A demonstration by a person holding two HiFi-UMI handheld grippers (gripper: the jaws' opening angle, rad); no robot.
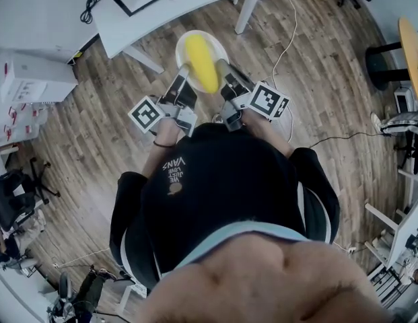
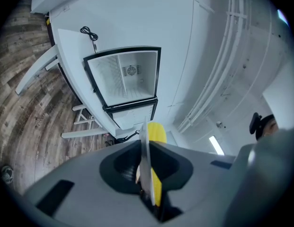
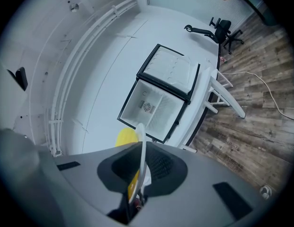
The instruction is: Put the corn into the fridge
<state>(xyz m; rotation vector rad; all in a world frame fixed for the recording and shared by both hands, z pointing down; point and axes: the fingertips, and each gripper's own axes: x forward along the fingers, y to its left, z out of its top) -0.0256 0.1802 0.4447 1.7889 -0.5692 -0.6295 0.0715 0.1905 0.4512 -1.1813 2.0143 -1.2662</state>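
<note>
A yellow corn cob (image 1: 202, 63) lies on a white plate (image 1: 186, 44) that I carry in front of my body. My left gripper (image 1: 184, 74) is shut on the plate's left rim and my right gripper (image 1: 223, 70) is shut on its right rim. In the left gripper view the plate (image 2: 145, 155) shows edge-on between the jaws of the left gripper (image 2: 147, 176), with the corn (image 2: 156, 135) just behind it. The right gripper view shows the same: the plate rim (image 3: 142, 150) in the right gripper (image 3: 137, 183), the corn (image 3: 125, 137) to its left. The small fridge (image 2: 125, 77) stands open ahead.
The fridge (image 3: 158, 103) sits on a white table (image 1: 195, 2) with slanted legs, its door swung open and its white inside bare. Cables (image 1: 289, 39) run over the wooden floor. Office chairs (image 1: 17, 194), white boxes (image 1: 27, 79) and another desk (image 1: 410, 46) stand around.
</note>
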